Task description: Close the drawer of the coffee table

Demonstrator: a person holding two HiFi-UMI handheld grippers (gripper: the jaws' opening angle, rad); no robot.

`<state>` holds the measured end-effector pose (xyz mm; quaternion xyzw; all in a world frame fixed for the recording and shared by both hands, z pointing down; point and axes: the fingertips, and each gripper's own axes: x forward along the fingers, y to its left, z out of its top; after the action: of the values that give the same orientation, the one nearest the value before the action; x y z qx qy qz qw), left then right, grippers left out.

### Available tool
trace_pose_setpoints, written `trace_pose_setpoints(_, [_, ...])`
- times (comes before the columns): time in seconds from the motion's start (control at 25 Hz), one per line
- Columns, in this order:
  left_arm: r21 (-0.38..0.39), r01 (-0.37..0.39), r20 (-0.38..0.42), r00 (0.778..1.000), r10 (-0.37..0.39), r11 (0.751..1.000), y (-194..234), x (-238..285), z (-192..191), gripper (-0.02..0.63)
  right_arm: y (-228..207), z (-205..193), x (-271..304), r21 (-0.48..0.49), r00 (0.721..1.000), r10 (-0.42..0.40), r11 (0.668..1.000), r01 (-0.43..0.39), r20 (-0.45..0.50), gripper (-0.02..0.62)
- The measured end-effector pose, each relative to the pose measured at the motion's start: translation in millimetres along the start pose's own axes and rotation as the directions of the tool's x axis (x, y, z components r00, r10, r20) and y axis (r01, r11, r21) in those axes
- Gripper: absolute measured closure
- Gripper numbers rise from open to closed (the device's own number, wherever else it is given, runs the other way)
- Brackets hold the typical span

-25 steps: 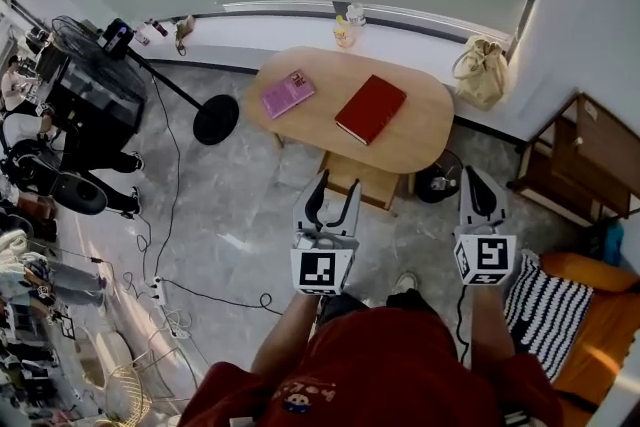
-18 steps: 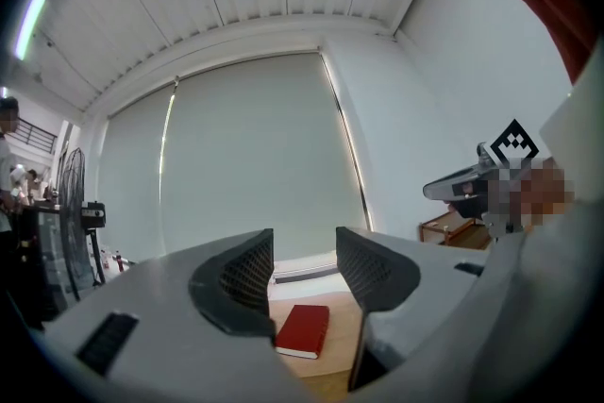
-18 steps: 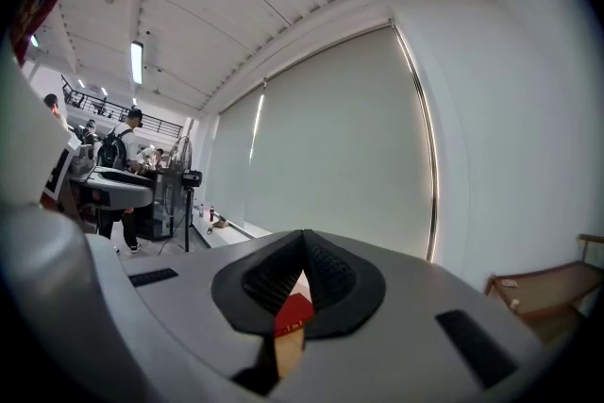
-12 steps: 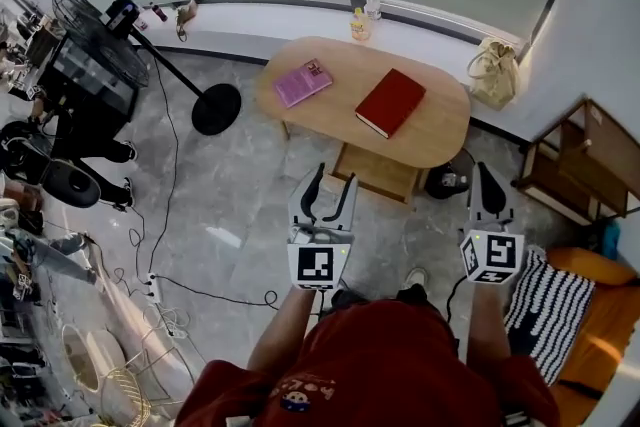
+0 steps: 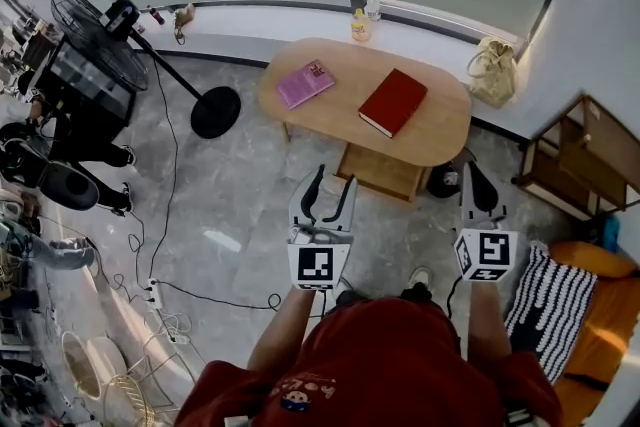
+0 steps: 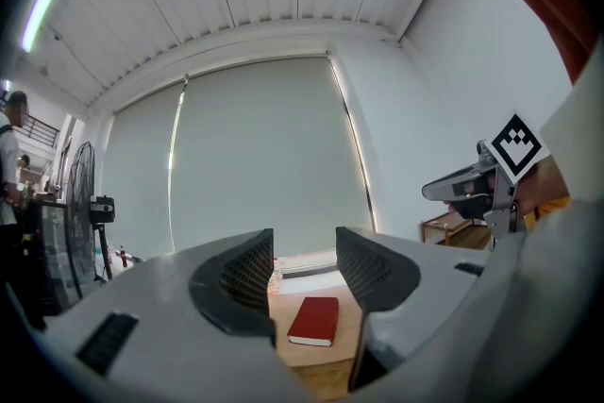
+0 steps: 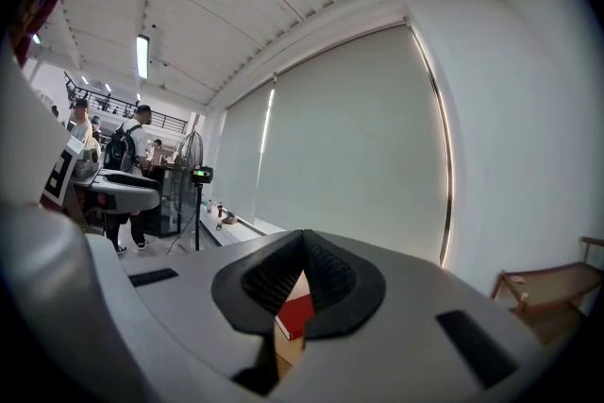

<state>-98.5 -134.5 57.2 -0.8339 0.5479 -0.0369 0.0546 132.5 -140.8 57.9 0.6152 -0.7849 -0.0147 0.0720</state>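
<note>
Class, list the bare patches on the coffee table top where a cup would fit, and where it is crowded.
Bare wood shows between the pink book and the red book, and at the right end of the coffee table beyond the red book. The left end is tighter: the pink book fills most of it.

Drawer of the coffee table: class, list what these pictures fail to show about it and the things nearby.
- Drawer, head view: back part hidden under the tabletop; contents too small to tell.
- Drawer, both gripper views: cannot be told; the jaws cover the table's underside.
- Pink book, head view: cover print too small.
- Bottles, head view: labels too small.
</note>
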Motion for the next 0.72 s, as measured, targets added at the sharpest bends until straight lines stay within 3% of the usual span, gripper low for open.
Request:
trace_pose_setpoints(0.4, [-0.008, -0.017, -0.025, 1.000, 0.017, 1.000, -0.5, -3.5, -7.1, 0.400, -0.4, -7.7, -2.5, 0.000, 1.000, 0.013, 1.000, -0.013, -0.026, 0.598])
trace_pose_setpoints(0.72, [0.001, 0.006, -0.069, 0.998, -0.006, 1.000, -18.5, 8.6, -37.9, 0.400, -0.6, -47.1, -4.9, 0.028, 0.992, 0.042, 0.999, -0.039, -0.121, 0.598])
